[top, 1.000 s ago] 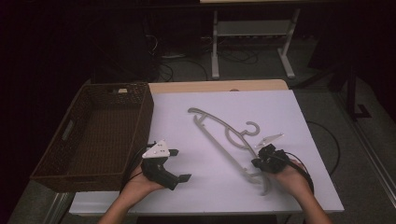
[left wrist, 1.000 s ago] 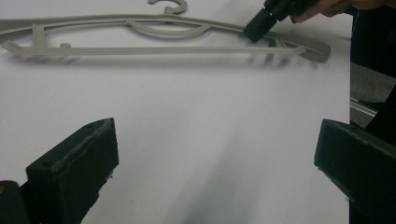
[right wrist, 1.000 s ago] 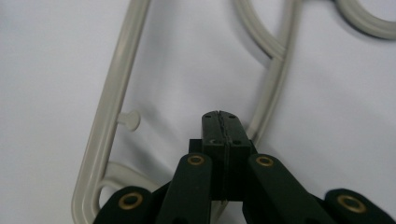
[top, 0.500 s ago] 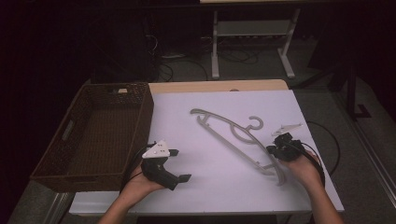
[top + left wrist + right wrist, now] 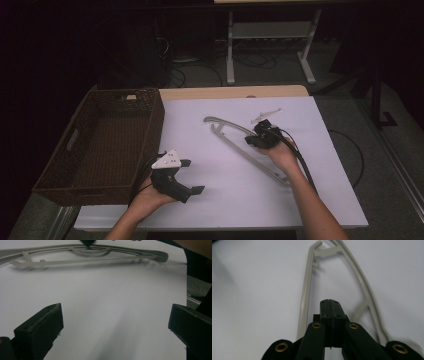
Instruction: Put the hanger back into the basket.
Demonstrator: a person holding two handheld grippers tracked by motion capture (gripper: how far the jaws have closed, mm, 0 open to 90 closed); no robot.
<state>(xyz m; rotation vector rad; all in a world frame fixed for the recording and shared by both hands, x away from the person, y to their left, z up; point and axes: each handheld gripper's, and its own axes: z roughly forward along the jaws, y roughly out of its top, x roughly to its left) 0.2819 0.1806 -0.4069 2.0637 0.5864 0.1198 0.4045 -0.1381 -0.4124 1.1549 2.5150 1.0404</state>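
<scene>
A grey plastic hanger (image 5: 242,151) lies flat and slantwise on the white table top (image 5: 200,115), right of the middle. My right gripper (image 5: 251,140) hovers over its middle, covering the hook, with the jaws pressed together and nothing between them. In the right gripper view the shut tips (image 5: 329,301) point along the hanger (image 5: 305,290) towards its far end. My left gripper (image 5: 191,176) rests near the front left of the table, jaws wide open and empty. The left gripper view looks between its open jaws (image 5: 115,325) across bare table to the hanger (image 5: 87,260).
A dark wicker basket (image 5: 155,125) stands along the table's left side, close to my left hand. A metal stand (image 5: 270,30) and cables are on the floor behind the table. The right gripper's cable (image 5: 305,165) trails along the forearm.
My right hand has moved away from me, from the hanger's near right end up to its middle by the hook, jaws staying shut. The left hand has kept still.
</scene>
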